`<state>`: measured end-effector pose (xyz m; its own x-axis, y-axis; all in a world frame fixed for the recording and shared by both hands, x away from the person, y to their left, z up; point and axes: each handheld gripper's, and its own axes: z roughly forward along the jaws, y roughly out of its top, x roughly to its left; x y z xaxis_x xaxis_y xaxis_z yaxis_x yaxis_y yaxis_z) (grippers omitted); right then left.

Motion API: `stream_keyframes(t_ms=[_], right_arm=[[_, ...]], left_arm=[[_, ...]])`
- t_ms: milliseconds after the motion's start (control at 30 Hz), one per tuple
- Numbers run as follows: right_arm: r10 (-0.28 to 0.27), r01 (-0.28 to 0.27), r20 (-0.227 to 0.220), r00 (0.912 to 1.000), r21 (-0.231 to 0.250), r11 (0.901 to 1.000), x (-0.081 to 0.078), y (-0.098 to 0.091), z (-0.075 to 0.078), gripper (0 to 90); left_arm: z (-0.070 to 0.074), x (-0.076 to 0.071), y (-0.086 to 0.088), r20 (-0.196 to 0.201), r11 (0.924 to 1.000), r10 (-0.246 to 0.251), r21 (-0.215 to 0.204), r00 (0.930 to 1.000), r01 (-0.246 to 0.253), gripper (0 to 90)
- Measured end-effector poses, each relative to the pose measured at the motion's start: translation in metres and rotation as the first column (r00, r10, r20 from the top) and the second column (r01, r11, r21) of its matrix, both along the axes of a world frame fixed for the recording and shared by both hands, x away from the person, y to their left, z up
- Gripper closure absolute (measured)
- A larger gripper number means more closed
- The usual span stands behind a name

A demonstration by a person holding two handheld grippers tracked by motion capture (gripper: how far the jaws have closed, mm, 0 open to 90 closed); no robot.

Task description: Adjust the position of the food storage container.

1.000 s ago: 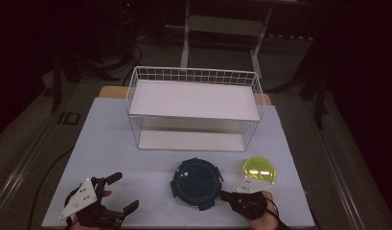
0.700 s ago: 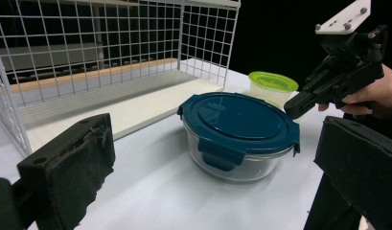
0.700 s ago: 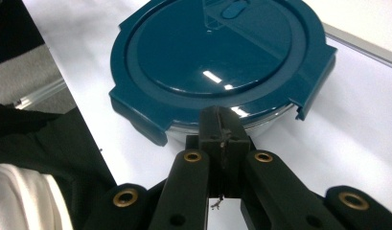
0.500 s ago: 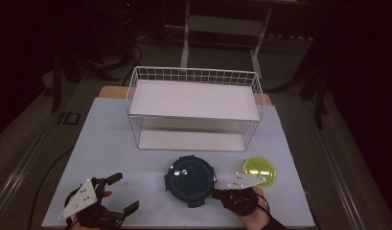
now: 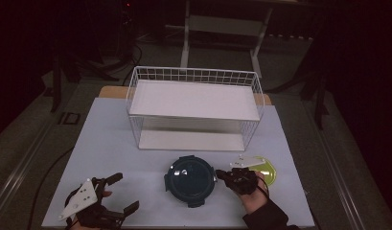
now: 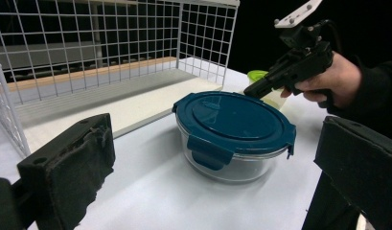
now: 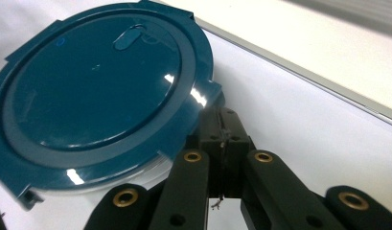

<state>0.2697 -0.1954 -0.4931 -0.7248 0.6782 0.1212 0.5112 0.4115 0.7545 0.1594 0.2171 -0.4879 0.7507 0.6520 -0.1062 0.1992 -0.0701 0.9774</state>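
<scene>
Resting at the near left corner of the table (image 5: 112, 143), the left gripper (image 5: 122, 194) sits in the person's left hand (image 5: 90, 211) with its jaws spread wide and nothing between them, its grey plate tilted up toward the camera. From the left gripper view those two black padded jaws frame the scene, one low at the left and one at the right edge, well apart from each other. Farther in, across the middle of the table, stands the wire rack (image 5: 193, 103), white, with an upper shelf and a lower one, both bare. Just in front of the rack, near the table's front centre, sits the container (image 5: 190, 180): a round glass bowl under a dark teal lid with clip tabs around its rim, upright and closed. Against the container's right side is the right gripper (image 5: 221, 175), held in the right hand (image 5: 251, 194), which comes out of a dark sleeve. Its jaws are pressed together with nothing gripped, and in the right gripper view their closed tip (image 7: 222, 125) meets the lid's rim at one of the tabs. Behind and to the right of that gripper lies a yellow lid (image 5: 266, 172), partly hidden by the gripper's grey plate, close to the container but not touching it.
</scene>
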Motion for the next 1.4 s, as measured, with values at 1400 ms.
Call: stream_keyframes(t_ms=[1400], right_arm=[[0.168,-0.160,-0.076,0.9829,0.098,0.9821,-0.001,0.093,-0.007,90.0]], left_arm=[[-0.002,0.001,-0.001,-0.009,0.9998,-0.007,0.020,0.9999,0.007,0.0]])
